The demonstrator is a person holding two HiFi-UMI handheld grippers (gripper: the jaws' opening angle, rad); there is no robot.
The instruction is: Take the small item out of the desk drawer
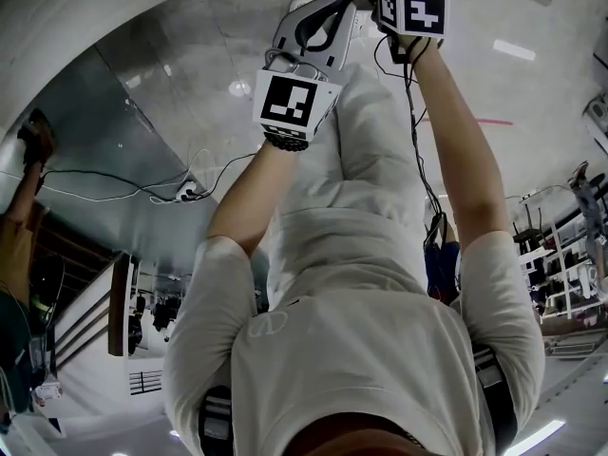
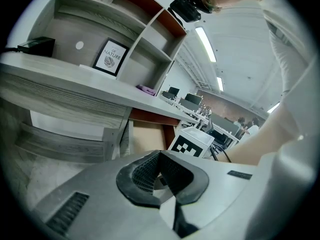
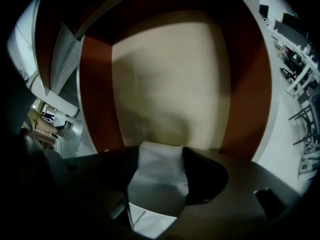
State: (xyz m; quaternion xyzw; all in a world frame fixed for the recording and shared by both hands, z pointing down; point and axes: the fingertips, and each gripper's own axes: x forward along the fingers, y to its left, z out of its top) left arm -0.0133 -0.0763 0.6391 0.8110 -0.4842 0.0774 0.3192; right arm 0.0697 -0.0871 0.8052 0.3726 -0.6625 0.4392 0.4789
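Note:
The right gripper view looks steeply down into the open drawer (image 3: 92, 99), which has red-brown walls and a pale beige floor. My right gripper (image 3: 161, 156) is low inside it. A small white packet (image 3: 159, 176) fills the gap between its dark pads, and both pads touch it. My left gripper (image 2: 160, 154) hangs in front of the grey desk (image 2: 75, 84) with its ribbed pads meeting at the tips and nothing between them. In the head view both arms reach toward the top edge, and the marker cubes of the left (image 1: 290, 103) and right (image 1: 413, 9) grippers show there.
A shelf unit on the desk holds a framed print (image 2: 109, 58), a black box (image 2: 37, 46) and a purple object (image 2: 146, 89). The right gripper's marker cube (image 2: 192, 143) sits by the drawer's front. Chairs and desks (image 3: 305, 109) stand beyond the drawer.

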